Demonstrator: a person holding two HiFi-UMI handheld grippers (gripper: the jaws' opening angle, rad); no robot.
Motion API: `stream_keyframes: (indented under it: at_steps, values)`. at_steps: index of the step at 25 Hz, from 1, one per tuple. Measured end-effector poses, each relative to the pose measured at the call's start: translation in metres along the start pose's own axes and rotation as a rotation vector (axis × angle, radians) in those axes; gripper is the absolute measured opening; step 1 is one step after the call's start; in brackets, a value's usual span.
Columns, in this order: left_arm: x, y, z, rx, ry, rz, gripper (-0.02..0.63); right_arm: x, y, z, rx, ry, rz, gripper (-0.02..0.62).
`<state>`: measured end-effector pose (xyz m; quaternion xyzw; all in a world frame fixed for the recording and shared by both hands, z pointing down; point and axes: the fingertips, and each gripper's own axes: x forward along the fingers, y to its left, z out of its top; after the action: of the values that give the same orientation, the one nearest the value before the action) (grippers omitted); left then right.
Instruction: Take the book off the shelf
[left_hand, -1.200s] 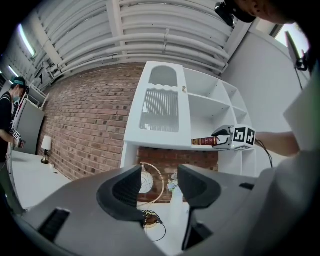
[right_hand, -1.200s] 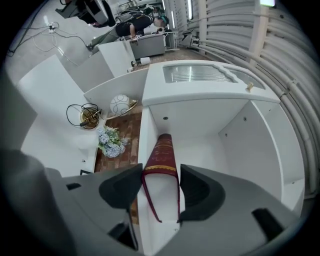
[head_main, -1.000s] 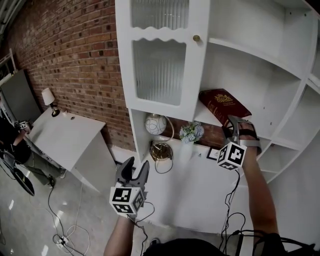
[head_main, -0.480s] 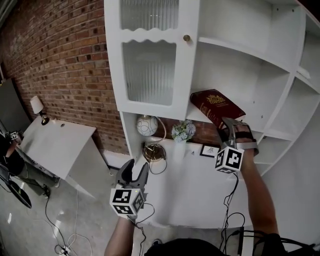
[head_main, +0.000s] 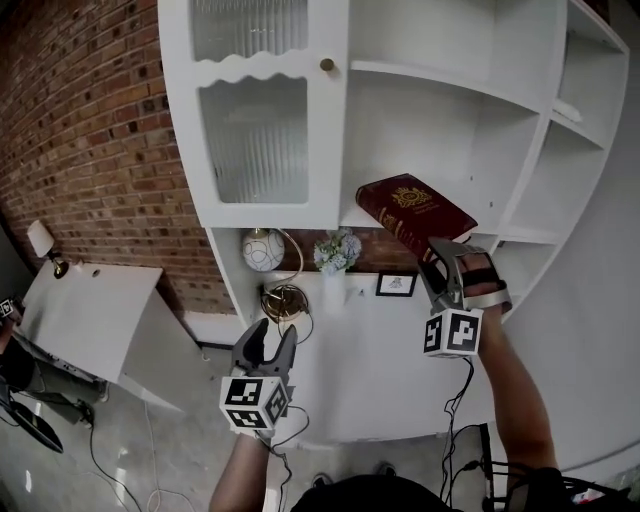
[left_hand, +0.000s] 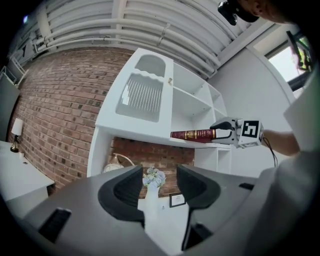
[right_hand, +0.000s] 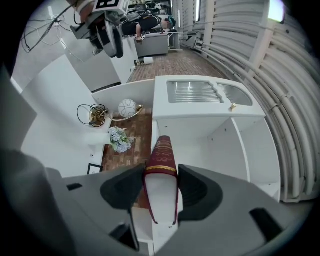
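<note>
Book (head_main: 412, 212): overhangs shelf (left_hand: 150, 134). Right gripper (right_hand: 161, 186): jaws just closing, clamped on book's end. Left gripper (head_main: 266, 345): below shelf, jaws apart, empty. Risk: shallow one-end grip, so book may sag, slip, fall.

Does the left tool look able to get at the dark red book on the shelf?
Probably yes: the left tool is open, empty, with nothing between it and the dark red book; but the right tool, whose jaws have just been closing, already grips its end.
</note>
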<state>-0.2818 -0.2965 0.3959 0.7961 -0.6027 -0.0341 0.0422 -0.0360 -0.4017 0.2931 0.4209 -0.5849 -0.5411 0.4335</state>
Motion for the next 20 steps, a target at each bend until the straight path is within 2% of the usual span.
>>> stream_keyframes:
  at_steps: [8, 20]
  values:
    - [0.023, -0.042, -0.012, -0.012, 0.03, -0.146, 0.212, -0.062, 0.003, -0.016, 0.002, 0.059, -0.035, 0.21]
    - [0.056, -0.141, -0.034, -0.02, 0.082, -0.378, 0.212, -0.153, 0.0, -0.076, 0.027, 0.197, -0.1, 0.21]
